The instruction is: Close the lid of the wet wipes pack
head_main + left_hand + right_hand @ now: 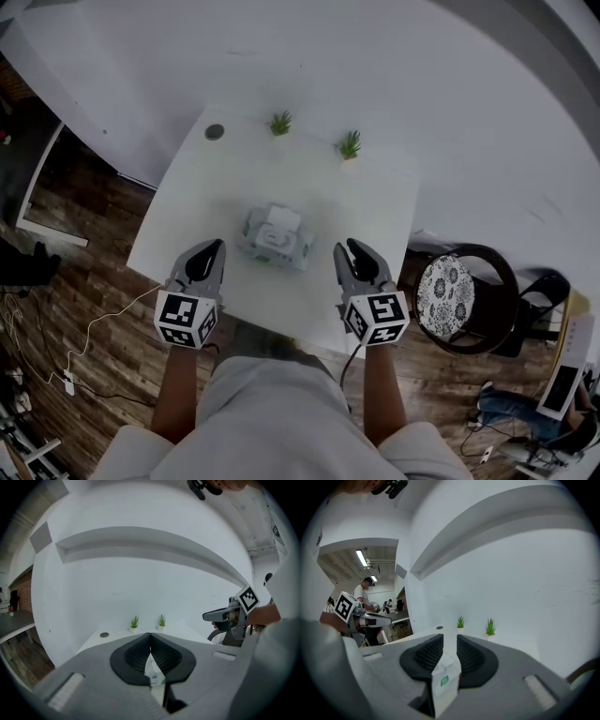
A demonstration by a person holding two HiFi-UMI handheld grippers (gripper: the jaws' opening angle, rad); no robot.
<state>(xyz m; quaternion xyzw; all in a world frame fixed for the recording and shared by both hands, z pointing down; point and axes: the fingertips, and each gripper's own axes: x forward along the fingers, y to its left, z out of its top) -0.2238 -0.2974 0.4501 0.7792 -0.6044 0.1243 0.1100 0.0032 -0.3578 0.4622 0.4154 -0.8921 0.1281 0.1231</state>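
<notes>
The wet wipes pack [275,238] lies in the middle of the white table [187,216], its white lid flap [282,221] standing up. My left gripper [215,249] hovers just left of the pack, jaws closed tip to tip and empty. My right gripper [350,249] hovers just right of it with a narrow gap between its tips, holding nothing. In the left gripper view the left gripper [150,634] is shut and a sliver of the pack [152,670] shows below its tips. In the right gripper view the pack [444,677] shows through the right gripper's [450,637] slit.
Two small potted plants [280,123] [350,144] and a round grey disc [215,132] sit at the table's far edge by the white wall. A round patterned chair [457,298] stands right of the table. A white cable [89,333] runs over the wooden floor at left.
</notes>
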